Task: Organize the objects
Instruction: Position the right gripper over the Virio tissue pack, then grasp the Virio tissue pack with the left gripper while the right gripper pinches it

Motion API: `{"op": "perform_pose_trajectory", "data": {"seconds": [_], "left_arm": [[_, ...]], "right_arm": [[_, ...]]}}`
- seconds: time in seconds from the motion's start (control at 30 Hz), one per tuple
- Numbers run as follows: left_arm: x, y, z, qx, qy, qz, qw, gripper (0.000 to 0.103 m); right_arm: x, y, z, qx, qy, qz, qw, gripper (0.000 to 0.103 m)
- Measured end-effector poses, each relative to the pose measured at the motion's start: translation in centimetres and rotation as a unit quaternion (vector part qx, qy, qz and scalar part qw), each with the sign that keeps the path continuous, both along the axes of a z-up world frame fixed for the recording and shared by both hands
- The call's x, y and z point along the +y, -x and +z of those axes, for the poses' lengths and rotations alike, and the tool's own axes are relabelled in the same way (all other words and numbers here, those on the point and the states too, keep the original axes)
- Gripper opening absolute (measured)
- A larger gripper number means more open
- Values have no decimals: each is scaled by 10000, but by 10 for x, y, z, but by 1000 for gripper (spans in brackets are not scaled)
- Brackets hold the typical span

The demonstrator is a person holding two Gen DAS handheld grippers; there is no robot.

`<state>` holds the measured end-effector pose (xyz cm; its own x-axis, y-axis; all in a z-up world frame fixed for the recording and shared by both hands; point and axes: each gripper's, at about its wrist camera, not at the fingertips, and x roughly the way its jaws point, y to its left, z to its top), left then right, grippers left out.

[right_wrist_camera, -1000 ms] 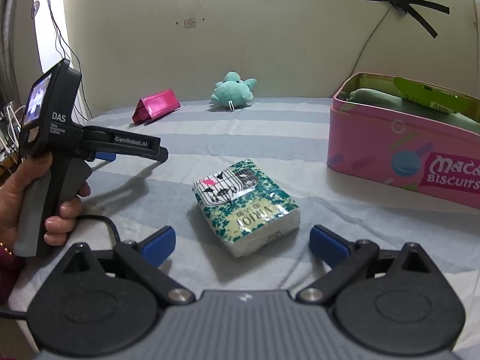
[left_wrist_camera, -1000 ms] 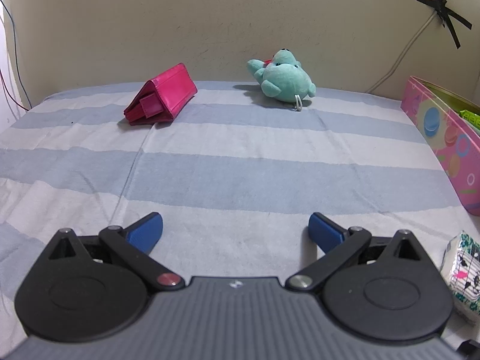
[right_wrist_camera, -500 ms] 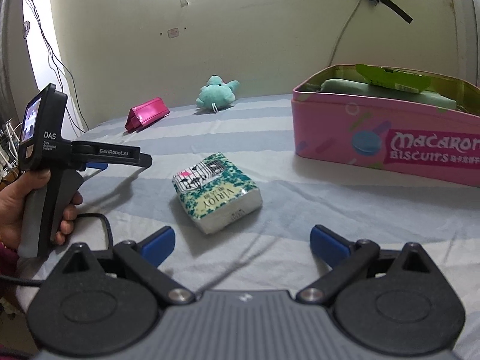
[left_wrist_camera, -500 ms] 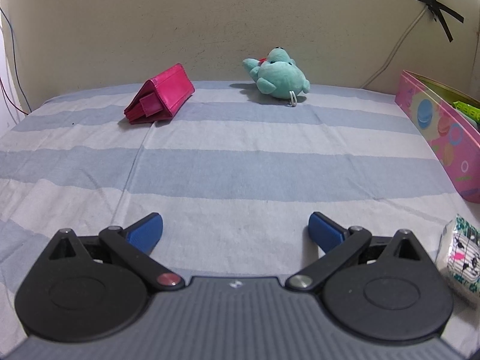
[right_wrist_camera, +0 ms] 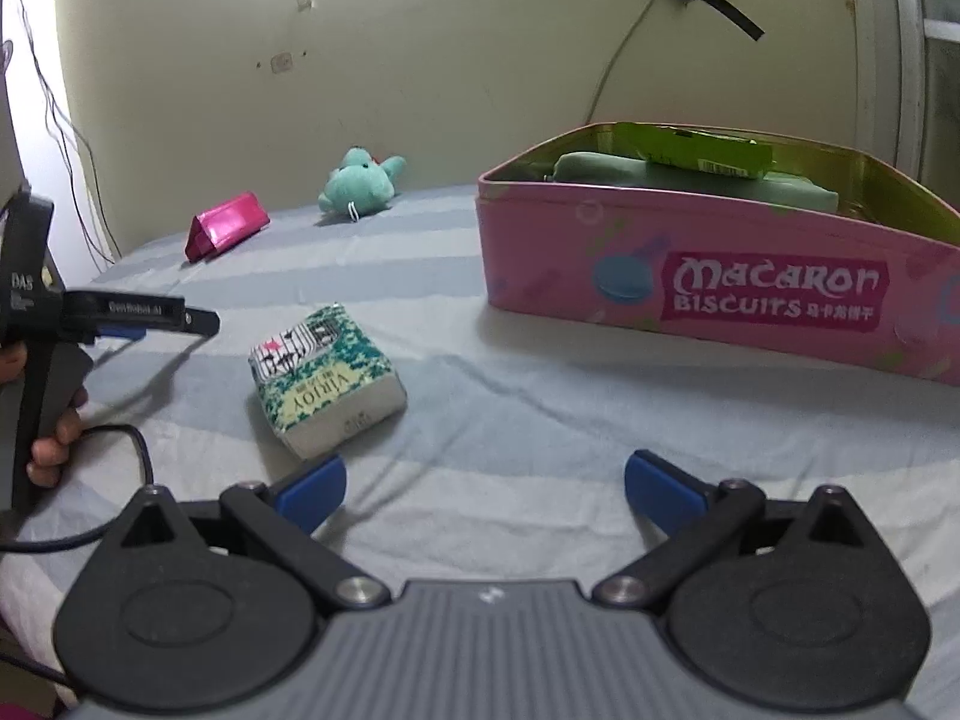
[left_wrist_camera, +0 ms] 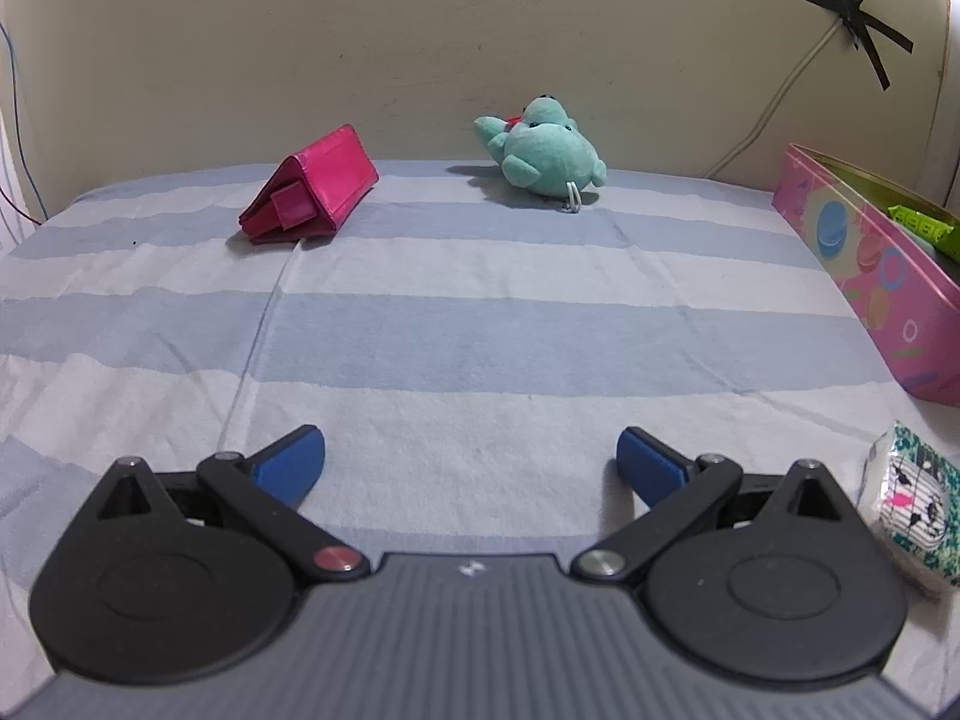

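A green patterned tissue pack (right_wrist_camera: 327,381) lies on the striped bed sheet, just ahead and left of my open, empty right gripper (right_wrist_camera: 483,489); it also shows at the right edge of the left wrist view (left_wrist_camera: 912,510). A pink biscuit tin (right_wrist_camera: 720,288) stands open to the right, with green items inside; its side shows in the left wrist view (left_wrist_camera: 876,276). A pink wallet (left_wrist_camera: 309,189) and a teal plush toy (left_wrist_camera: 546,156) lie far back by the wall. My left gripper (left_wrist_camera: 471,456) is open and empty, low over the sheet.
The bed is covered by a blue and white striped sheet (left_wrist_camera: 480,324). A beige wall with a taped cable (left_wrist_camera: 858,30) stands behind it. The left gripper's handle, held by a hand, shows at the left of the right wrist view (right_wrist_camera: 42,348).
My right gripper has swung to the right, so the tissue pack now sits left of centre and the tin looms larger. My left gripper has drifted slightly; both stay open.
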<state>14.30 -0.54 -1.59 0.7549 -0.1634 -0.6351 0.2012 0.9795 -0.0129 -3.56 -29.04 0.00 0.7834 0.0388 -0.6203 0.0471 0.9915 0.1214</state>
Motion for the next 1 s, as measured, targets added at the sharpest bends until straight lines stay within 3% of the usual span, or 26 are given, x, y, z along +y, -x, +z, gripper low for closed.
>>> {"op": "perform_pose_trajectory", "data": {"seconds": [0.23,0.57,0.7,0.8,0.93,1.0], "left_arm": [[-6,13,19,-107,459,-711,9964,96],[-31,21,30,187,1126,-1842,9762,92],[-47,22,28,425,1254,-2199,9665,81],[-56,24,24,616,1345,-2457,9580,66],[-69,24,15,815,1367,-2623,9518,65],[-74,23,10,999,1419,-2675,9478,50]], "right_arm": [[7,0,1,-80,-131,237,9996,102],[27,-5,3,-142,-32,656,9977,80],[33,-7,4,-157,-27,800,9967,73],[39,-9,4,-154,116,877,9960,69],[44,-14,5,-136,187,999,9947,62],[47,-17,5,-137,252,1029,9943,57]]}}
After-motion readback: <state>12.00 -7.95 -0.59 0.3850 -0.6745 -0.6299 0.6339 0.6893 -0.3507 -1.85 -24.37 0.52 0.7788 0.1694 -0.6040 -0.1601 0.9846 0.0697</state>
